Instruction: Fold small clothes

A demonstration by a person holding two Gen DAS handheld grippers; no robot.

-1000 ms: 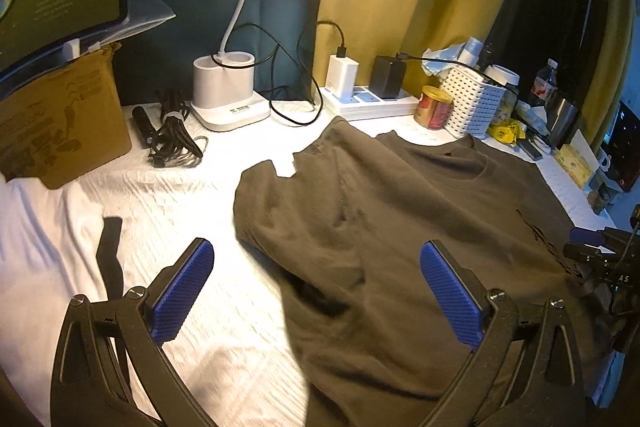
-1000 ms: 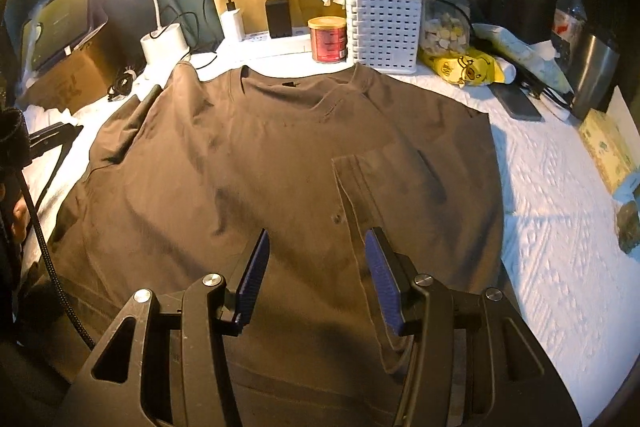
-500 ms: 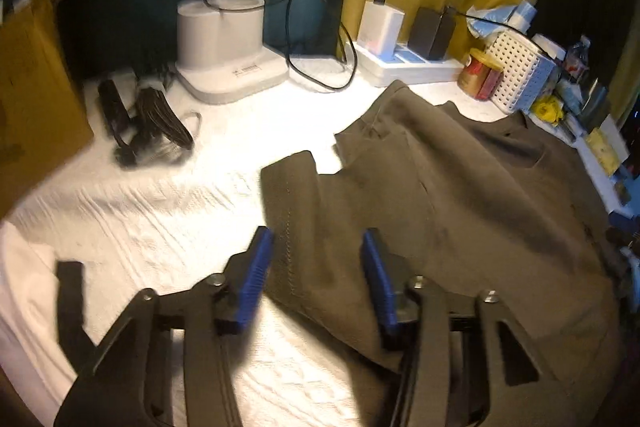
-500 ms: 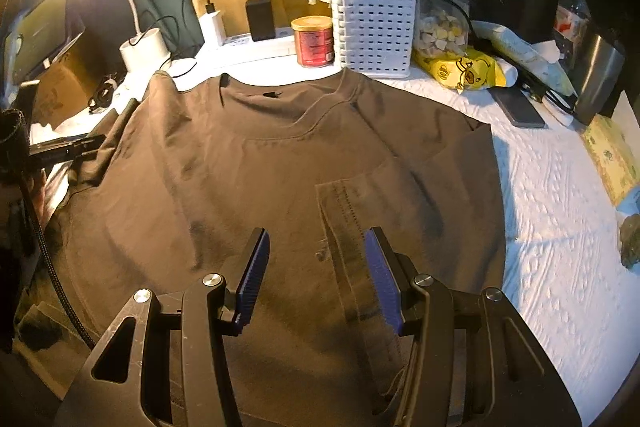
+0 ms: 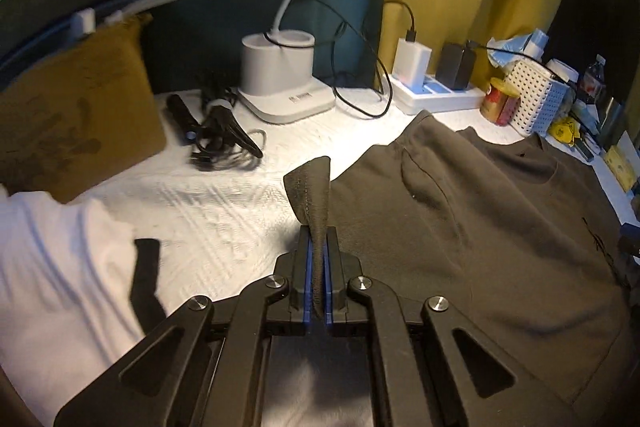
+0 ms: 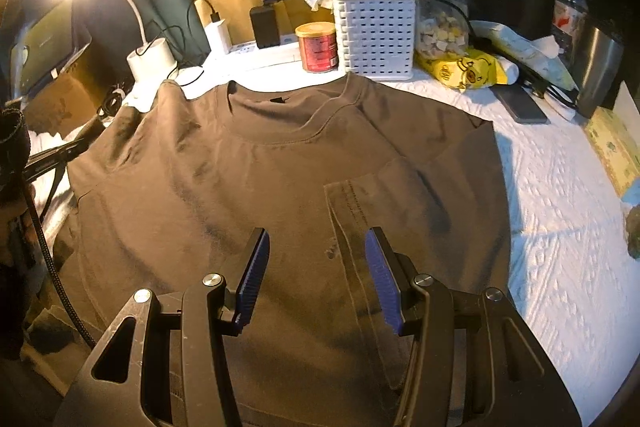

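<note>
Left gripper (image 5: 316, 255) clamped on sleeve edge (image 5: 310, 187) of brown T-shirt (image 6: 280, 179), spread flat on white surface (image 6: 560, 227). Right gripper (image 6: 316, 275) apart, hovering over opposite folded sleeve. Judgement: lift low, carry sleeve inward, keep body unruffled.

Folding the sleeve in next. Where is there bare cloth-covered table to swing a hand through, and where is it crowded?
Bare white table cover lies right of the T-shirt, and between its sleeve and the cable bundle. Crowded along the back: lamp base, power strip, can, basket.
</note>
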